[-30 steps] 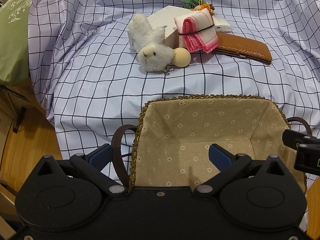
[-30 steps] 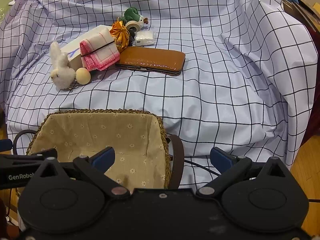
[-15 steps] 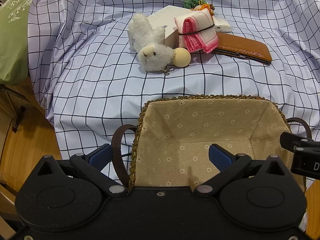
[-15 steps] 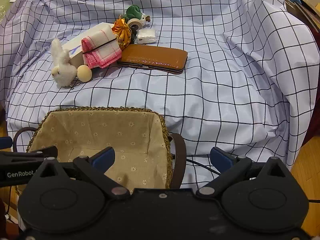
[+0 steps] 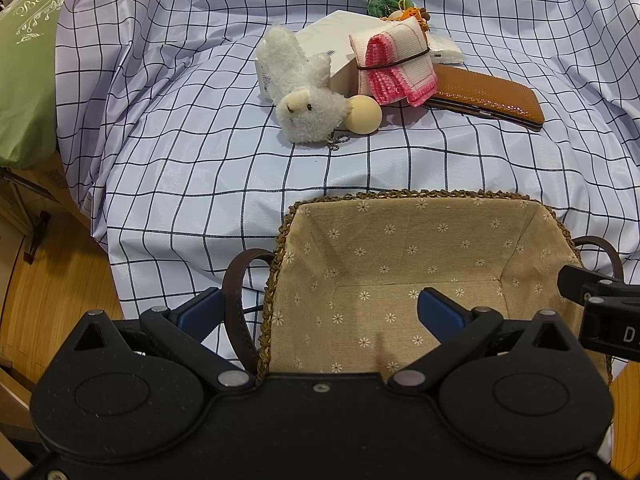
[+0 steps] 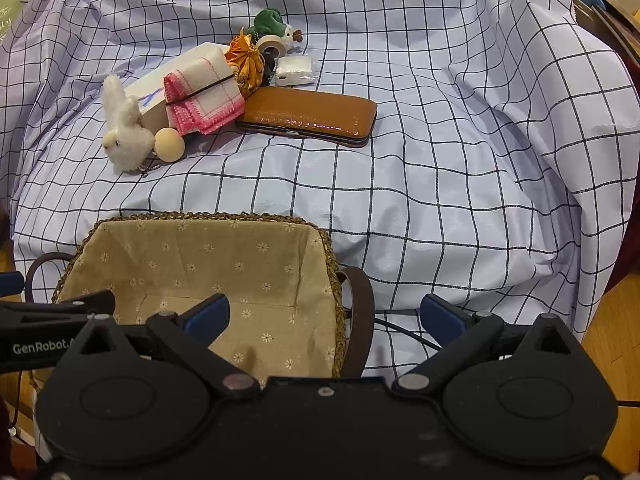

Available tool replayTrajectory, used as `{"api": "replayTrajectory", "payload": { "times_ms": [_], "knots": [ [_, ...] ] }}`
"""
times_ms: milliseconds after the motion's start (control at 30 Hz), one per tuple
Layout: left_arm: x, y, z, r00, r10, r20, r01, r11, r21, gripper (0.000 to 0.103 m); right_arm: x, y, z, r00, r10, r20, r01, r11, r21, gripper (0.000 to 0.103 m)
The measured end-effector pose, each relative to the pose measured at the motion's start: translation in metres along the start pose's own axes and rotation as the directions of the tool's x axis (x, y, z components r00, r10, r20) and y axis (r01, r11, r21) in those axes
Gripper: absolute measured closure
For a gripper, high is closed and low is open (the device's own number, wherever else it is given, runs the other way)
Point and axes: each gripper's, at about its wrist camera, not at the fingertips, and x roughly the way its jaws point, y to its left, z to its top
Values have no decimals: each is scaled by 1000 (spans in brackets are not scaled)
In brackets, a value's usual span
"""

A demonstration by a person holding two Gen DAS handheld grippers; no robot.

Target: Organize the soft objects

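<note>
Both tools spread, holding nothing; I'd take left tool [image 5: 318, 312] to plush bunny [image 5: 306, 100] first, pinch its body, then drop in basket [image 5: 404, 196].

Both feeds bright, even, soft indoor light; I read no single hard source. Shadows faint: small soft one under plush rabbit [image 5: 304, 96] and ball [image 5: 363, 114], folds of checked cloth [image 6: 440, 168] lightly shaded. Glare streak along glossy brown case [image 6: 312, 114], also on [image 5: 486, 96]. Focus sharp mid-frame, no motion blur. Strong fisheye bend: grid lines curve toward edges, corners vignette dark. Black tongs bodies in foreground underlit, detail low. Basket lining [image 5: 400, 264] evenly lit.
</note>
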Motion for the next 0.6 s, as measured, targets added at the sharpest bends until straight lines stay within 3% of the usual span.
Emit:
{"api": "replayTrajectory", "payload": {
  "times_ms": [600],
  "knots": [
    [0,0,0,1000,1,0,-1,1000,2,3,1,-1,0,1000,-1,-3,1,1000,2,1]
  ]
}}
